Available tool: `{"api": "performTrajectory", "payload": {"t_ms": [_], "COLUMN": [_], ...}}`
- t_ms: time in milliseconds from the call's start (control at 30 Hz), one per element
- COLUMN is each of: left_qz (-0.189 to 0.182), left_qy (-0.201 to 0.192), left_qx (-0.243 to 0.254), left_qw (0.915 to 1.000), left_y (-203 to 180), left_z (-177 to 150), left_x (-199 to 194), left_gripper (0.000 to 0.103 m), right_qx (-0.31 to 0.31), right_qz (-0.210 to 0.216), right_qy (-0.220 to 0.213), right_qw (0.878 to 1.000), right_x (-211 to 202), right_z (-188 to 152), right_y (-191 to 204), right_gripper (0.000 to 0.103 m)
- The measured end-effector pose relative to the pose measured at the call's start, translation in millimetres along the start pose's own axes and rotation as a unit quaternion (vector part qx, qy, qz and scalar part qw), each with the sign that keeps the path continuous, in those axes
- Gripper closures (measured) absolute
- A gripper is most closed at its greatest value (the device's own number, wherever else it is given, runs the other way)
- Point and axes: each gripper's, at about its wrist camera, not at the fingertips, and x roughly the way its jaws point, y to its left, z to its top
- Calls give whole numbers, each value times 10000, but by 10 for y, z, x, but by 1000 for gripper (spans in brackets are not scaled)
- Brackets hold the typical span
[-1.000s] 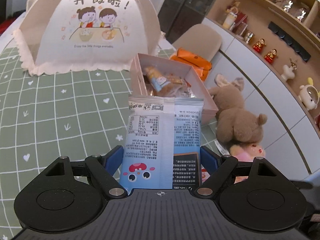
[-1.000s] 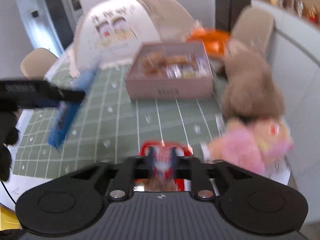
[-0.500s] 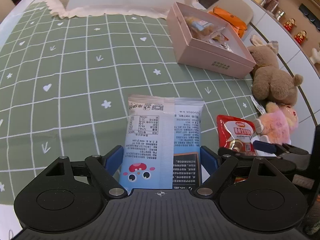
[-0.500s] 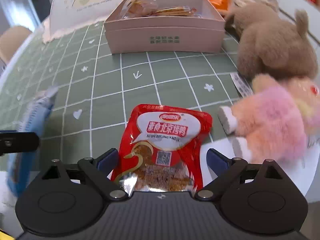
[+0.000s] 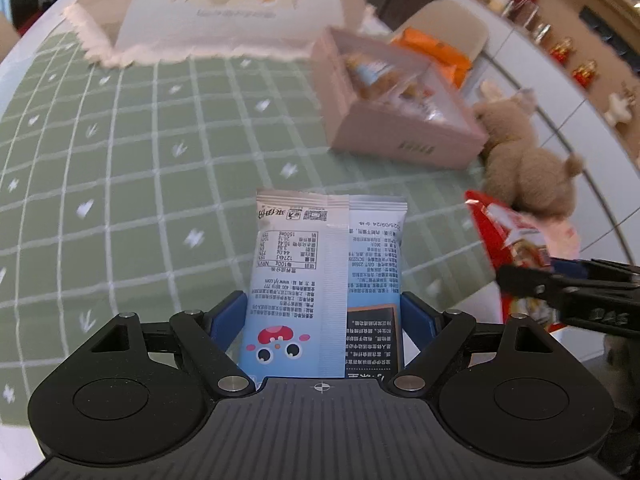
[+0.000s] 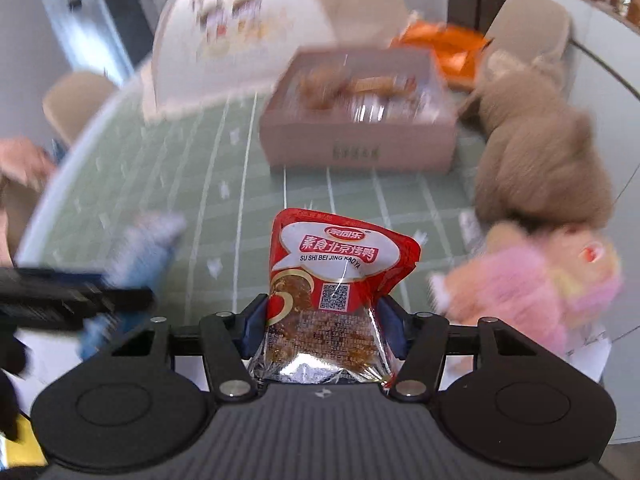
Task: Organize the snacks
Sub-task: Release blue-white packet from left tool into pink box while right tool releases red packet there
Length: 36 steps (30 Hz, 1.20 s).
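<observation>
Between the blue pads at the bottom of each frame sits a packet: the left tool (image 5: 322,312) clamps a blue snack packet (image 5: 326,280), the right tool (image 6: 324,322) a red snack pouch (image 6: 340,276), both above the green-checked bench (image 5: 140,184). Farther back, centre-right, lies the pink box (image 6: 360,148) of snacks, with a brown plush (image 6: 540,160) and pink plush (image 6: 528,288) at right and a food cover (image 5: 224,4) at the top

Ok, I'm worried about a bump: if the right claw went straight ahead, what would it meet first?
Probably the near wall of the pink box; the right claw, shut on the red packet, points at it over bare tablecloth. Blur leaves depth unclear.
</observation>
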Motion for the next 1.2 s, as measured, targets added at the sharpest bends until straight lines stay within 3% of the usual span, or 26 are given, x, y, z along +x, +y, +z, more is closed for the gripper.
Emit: {"api": "performTrajectory", "payload": {"t_ms": [133, 267, 367, 433, 533, 567, 633, 700, 767, 833, 900, 1033, 1067, 1100, 1167, 1200], "left_qz": [-426, -671, -816, -1027, -982, -876, -994, -1186, -1343, -1315, -1259, -1015, -863, -729, -437, -327], "left_qy": [-735, -1693, -2210, -2092, -1147, -1017, -1242, -1355, -1103, -1326, -1532, -1493, -1477, -1458, -1397, -1367], "left_qx": [241, 697, 820, 784, 554, 536, 484, 244, 184, 62, -229, -516, -510, -507, -498, -455], "left_qw": [9961, 9808, 9684, 9693, 9870, 9895, 9861, 9834, 9846, 9824, 9799, 9822, 9839, 9853, 9880, 9890], "left_y": [-242, -665, -972, -1117, -1168, -1159, -1109, -1014, -935, -803, -582, -211, -148, -81, 30, 69], "left_z": [525, 1305, 1774, 2052, 2277, 2265, 2200, 2167, 2156, 2085, 2004, 1626, 1503, 1399, 1157, 1046], "left_x": [-254, -545, -542, -293, 525, 786, 993, 1062, 1123, 1016, 848, 633, 592, 558, 523, 515], "left_gripper": [16, 16, 14, 13, 14, 14, 19, 20, 20, 21, 21, 21, 21, 21, 21, 21], "right_qx": [115, 270, 368, 464, 632, 655, 656, 686, 748, 738, 632, 119, 5, -38, -92, -149], "right_qz": [-54, -103, -218, -286, -367, -431, -516, -538, -516, -448, -356, -188, -187, -197, -140, -163], "right_qy": [-510, -811, -941, -952, -834, -766, -669, -570, -450, -463, -629, -1144, -1292, -1403, -1555, -1536], "right_qw": [9986, 9963, 9946, 9940, 9938, 9940, 9943, 9946, 9948, 9952, 9954, 9932, 9914, 9899, 9877, 9879], "right_x": [-344, -527, -571, -569, -525, -495, -451, -428, -363, -346, -348, -322, -264, -179, 58, 239], "right_z": [108, 166, 184, 177, 160, 152, 112, 81, 100, 164, 344, 1021, 1239, 1423, 1698, 1794], "right_y": [-85, -191, -281, -344, -471, -504, -585, -658, -733, -743, -726, -531, -465, -417, -352, -322], "right_gripper": [44, 44, 44, 43, 43, 43, 43, 43, 43, 43, 43, 42, 38, 23, 4, 3]}}
